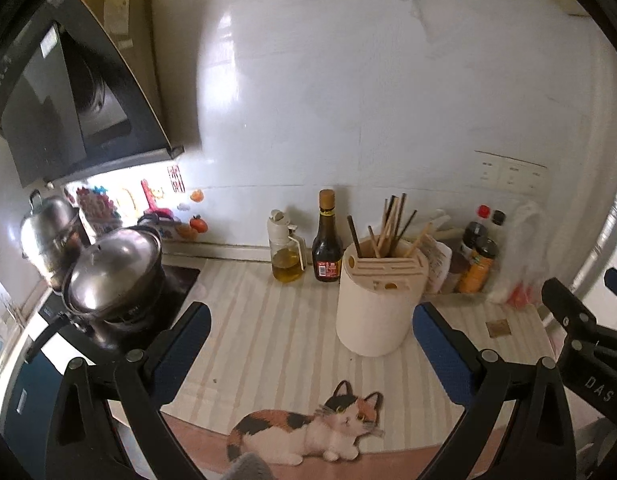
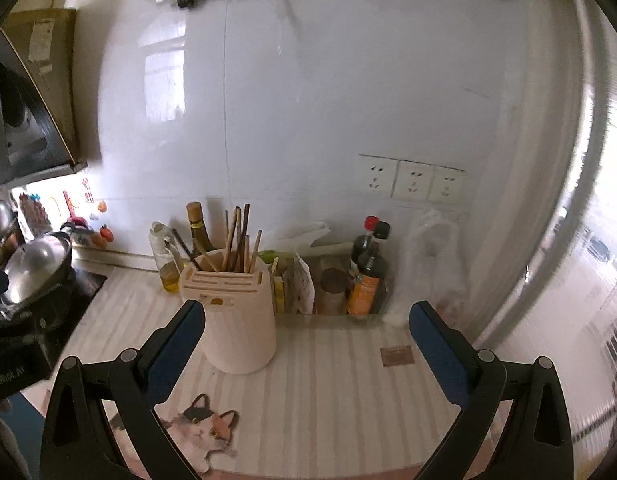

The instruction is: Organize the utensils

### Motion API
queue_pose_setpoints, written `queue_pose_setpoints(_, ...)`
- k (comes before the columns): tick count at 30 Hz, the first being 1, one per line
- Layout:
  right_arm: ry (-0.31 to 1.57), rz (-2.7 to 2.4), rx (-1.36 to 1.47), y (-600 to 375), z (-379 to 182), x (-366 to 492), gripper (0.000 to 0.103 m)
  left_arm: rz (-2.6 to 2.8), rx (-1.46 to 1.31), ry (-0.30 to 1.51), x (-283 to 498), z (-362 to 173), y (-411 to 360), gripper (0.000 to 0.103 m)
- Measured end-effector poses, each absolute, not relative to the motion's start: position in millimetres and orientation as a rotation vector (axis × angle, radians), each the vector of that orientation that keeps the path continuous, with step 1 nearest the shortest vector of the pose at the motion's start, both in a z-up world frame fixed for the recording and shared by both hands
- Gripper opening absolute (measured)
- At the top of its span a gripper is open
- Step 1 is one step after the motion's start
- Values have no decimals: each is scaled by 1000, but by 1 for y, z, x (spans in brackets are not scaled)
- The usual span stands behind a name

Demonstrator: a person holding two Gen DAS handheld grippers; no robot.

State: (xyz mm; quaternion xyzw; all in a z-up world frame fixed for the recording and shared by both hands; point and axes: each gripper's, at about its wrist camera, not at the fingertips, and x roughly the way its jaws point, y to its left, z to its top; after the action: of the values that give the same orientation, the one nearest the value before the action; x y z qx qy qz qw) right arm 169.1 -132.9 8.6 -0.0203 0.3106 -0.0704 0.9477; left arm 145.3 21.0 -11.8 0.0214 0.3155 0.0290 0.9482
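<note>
Both grippers — left gripper (image 1: pixel 311 344) & right gripper (image 2: pixel 307 340) — hang spread wide w/ nothing held, just in front of the holder (image 1: pixel 379 300). Chopsticks (image 1: pixel 392 226) stand inside the holder — either sorted already or more to come, can't tell.

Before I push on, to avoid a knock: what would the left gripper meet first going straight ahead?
Probably the white utensil holder with chopsticks, just right of the open left gripper's centre line; depth is uncertain.

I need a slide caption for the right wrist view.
Open right gripper faces a cream utensil holder with chopsticks on the countertop.
</note>
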Motion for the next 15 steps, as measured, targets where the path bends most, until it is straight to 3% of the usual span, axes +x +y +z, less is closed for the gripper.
queue_pose_setpoints(15, 547, -195, -34, -112, 67, 49, 103, 43, 0, 595, 51, 28, 42, 103)
